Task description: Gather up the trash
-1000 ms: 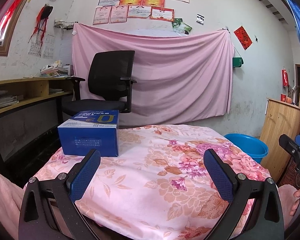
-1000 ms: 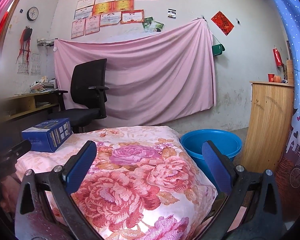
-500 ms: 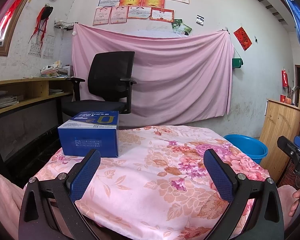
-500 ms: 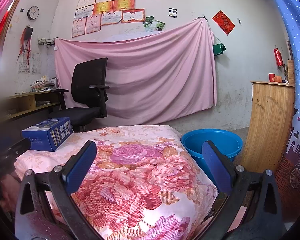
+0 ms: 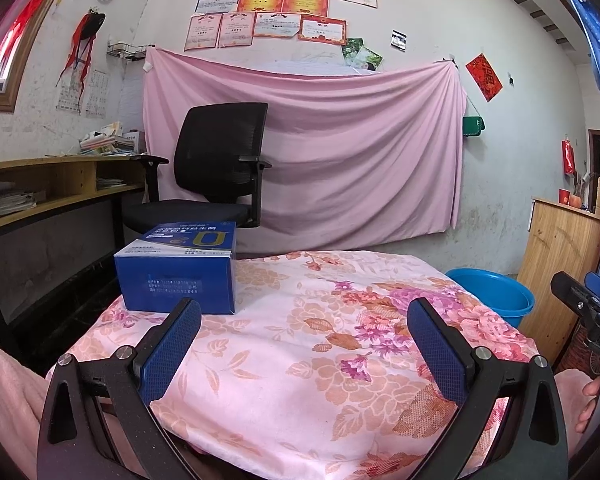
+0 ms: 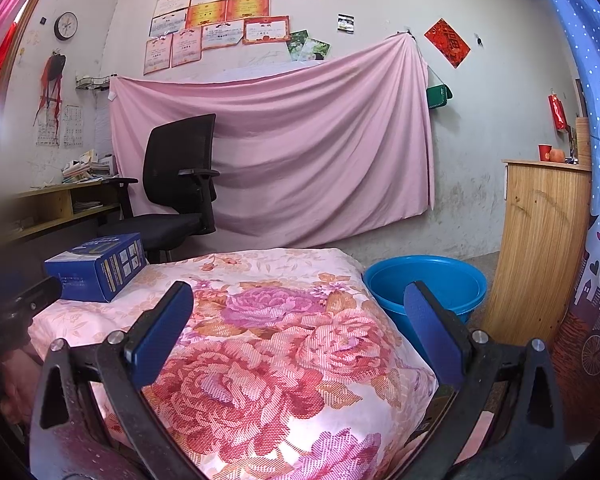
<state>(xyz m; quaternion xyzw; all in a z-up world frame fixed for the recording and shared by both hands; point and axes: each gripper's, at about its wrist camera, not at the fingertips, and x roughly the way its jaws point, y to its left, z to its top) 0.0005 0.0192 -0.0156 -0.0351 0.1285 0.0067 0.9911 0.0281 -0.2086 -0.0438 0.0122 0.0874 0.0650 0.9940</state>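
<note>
Floral cloth [image 5: 300,360] covers the table in front of me, with a blue basin [image 6: 424,284] on the floor off its far right corner. The blue box [image 5: 176,272] sits at the far left of the cloth. My left gripper [image 5: 304,320] and right gripper [image 6: 296,304] both hang wide apart, holding nothing.

A box [image 5: 176,270] sits on the bed's [image 5: 320,344] far left; right of the bed, a basin [image 6: 424,286] on the floor; behind, a chair [image 5: 216,168].
</note>
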